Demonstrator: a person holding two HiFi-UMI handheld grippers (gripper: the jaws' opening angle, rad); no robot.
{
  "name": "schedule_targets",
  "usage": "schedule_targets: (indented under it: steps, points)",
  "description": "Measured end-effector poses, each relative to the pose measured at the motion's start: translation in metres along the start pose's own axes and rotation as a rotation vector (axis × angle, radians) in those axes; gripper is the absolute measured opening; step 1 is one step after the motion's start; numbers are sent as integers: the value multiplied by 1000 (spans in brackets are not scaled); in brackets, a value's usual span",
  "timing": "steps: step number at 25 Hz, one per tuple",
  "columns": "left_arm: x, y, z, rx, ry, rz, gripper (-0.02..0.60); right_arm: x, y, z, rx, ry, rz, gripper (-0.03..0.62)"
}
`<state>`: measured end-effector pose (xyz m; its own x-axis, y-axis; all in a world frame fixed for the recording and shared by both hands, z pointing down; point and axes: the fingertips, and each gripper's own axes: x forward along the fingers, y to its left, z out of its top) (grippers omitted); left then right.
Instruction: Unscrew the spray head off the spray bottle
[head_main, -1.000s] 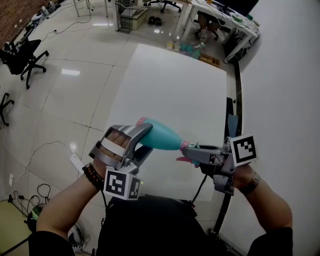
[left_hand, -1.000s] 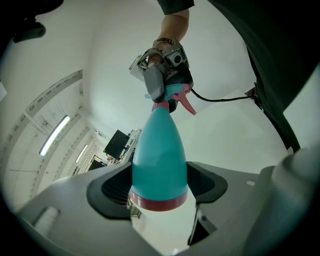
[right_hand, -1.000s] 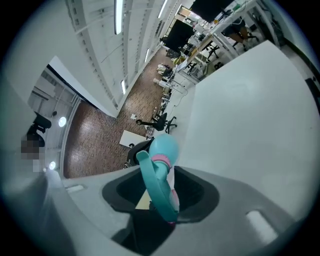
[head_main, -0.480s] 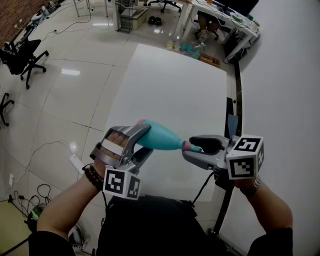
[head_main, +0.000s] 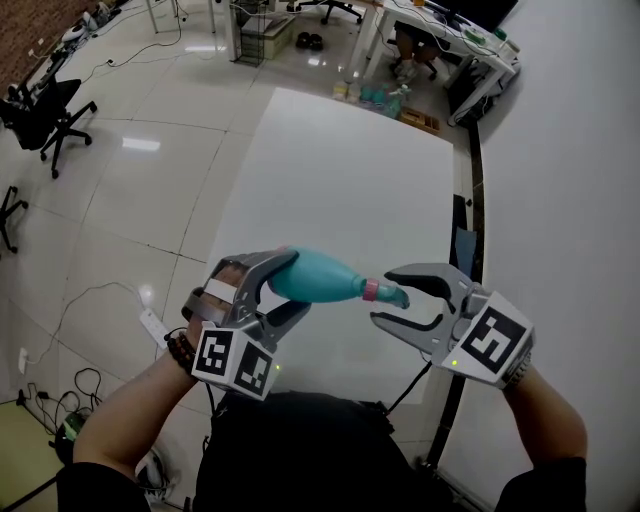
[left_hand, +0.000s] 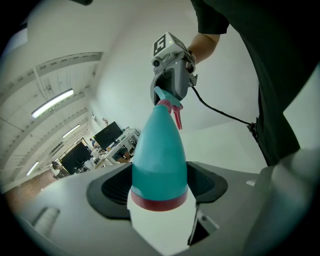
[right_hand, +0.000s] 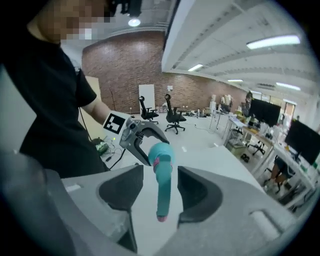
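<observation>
My left gripper (head_main: 293, 283) clamped the spray bottle (head_main: 322, 277). The right gripper (head_main: 386, 297) had jaws just opened, straddling the spray head (head_main: 392, 295) untouched. Regrip squarely, I judged.

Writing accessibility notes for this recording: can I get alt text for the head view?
The left gripper clamps a teal spray bottle sideways above a white table; the right gripper, jaws just opened, straddles the spray head without pressing.

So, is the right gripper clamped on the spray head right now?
No, the right gripper stands open, with a gap between each pad and the spray head.
</observation>
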<state>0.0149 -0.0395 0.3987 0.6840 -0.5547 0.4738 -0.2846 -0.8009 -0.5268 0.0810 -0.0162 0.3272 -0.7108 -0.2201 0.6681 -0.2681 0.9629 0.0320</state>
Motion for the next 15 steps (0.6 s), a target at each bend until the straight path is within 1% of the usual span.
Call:
schedule_targets:
  steps: [2,5,8,9,13,15]
  points:
    - [1,-1,2,-12,-10,-14,365,-1,1,-1,-52,16,-7,202]
    - [2,-7,4,-21,-21,-41,364,0,2,-2,-76,26,-7,191]
    - [2,-12,6,-29,-27,-65,364,2,6,-5,-99,47,2,154]
    - [2,-14,6,-31,-27,-71,365,3,7,-6,-106,52,4,120]
    - [4,-17,5,-39,-25,-88,365,4,7,-10,-121,70,6,120]
    - [6,-19,4,-42,-22,-98,365,4,6,-11,-148,83,-1,120]
